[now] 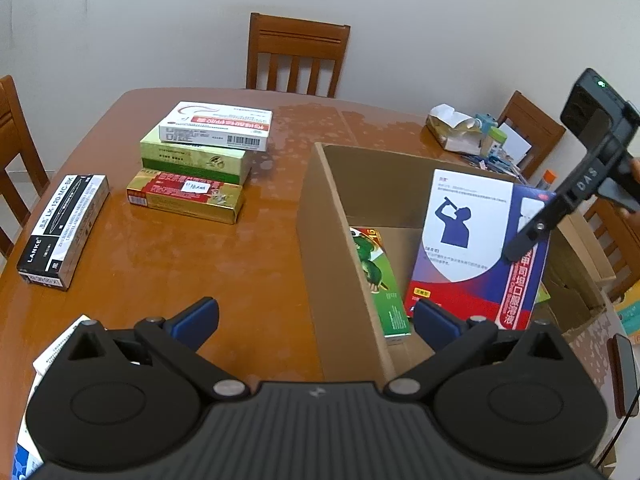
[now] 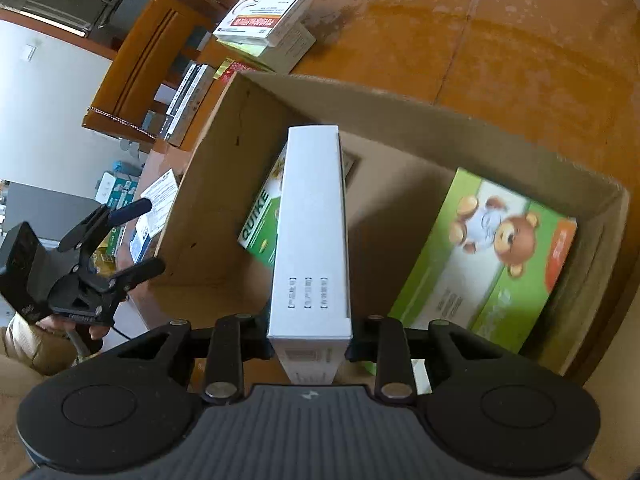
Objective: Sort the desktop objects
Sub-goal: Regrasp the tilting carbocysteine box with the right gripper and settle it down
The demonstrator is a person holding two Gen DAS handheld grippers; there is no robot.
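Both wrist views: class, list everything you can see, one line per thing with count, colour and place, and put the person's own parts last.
Cardboard box: one, brown, open, on the table's right side.
Blue-and-white carton: one, held over the box; its white edge faces the right wrist view.
Green QUIKE carton: one, inside the box, left.
Bear carton: one, green, inside the box, right.
Stacked cartons: three, white on green on red-gold, on the table.
Pen box: one, black and white, table's left.
Table: one, brown wood.
Chairs: several, brown, around it.
Clutter: mixed, far right corner.
Left gripper: black, blue pads, open, empty.
Right gripper: black, shut on the blue-and-white carton.
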